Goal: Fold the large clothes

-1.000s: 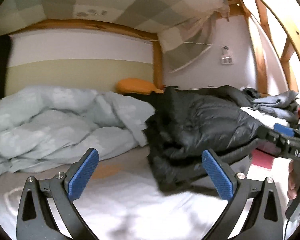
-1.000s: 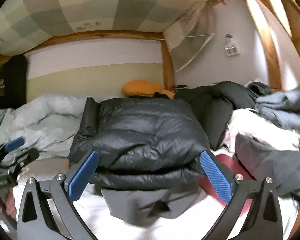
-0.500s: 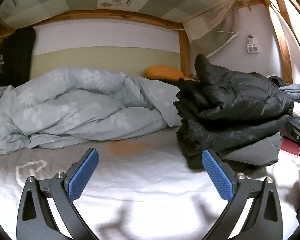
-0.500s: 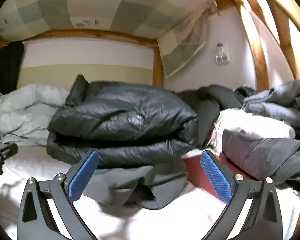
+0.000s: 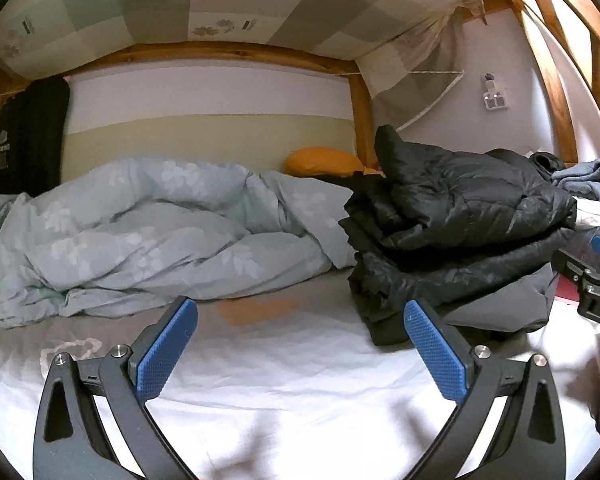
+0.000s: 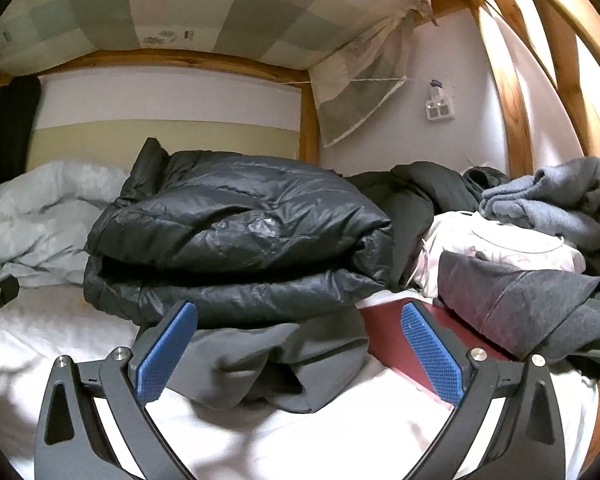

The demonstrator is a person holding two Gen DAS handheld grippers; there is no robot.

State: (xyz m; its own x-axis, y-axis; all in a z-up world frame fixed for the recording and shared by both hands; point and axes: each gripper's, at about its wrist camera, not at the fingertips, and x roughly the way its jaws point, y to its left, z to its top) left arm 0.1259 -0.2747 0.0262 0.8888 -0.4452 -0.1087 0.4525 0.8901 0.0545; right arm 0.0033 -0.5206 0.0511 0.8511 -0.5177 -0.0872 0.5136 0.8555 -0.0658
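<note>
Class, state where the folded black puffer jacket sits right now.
In the right wrist view the black puffer jacket lies centre, atop a grey garment, left of the maroon box.

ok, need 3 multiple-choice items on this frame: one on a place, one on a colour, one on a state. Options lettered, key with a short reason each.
1. What does the folded black puffer jacket lie on?
A. a grey garment
B. the orange pillow
C. bare wood

2. What colour is the pillow by the bedpost?
A. red
B. orange
C. white

3. How are the right gripper and the left gripper?
A. both shut on the jacket
B. one open, one shut
C. both open and empty

Key:
1 A: the grey garment sticks out from under the jacket on the white sheet.
2 B: it shows orange behind the pale blue duvet.
3 C: in each wrist view the jaws stand wide apart with nothing between them.
</note>
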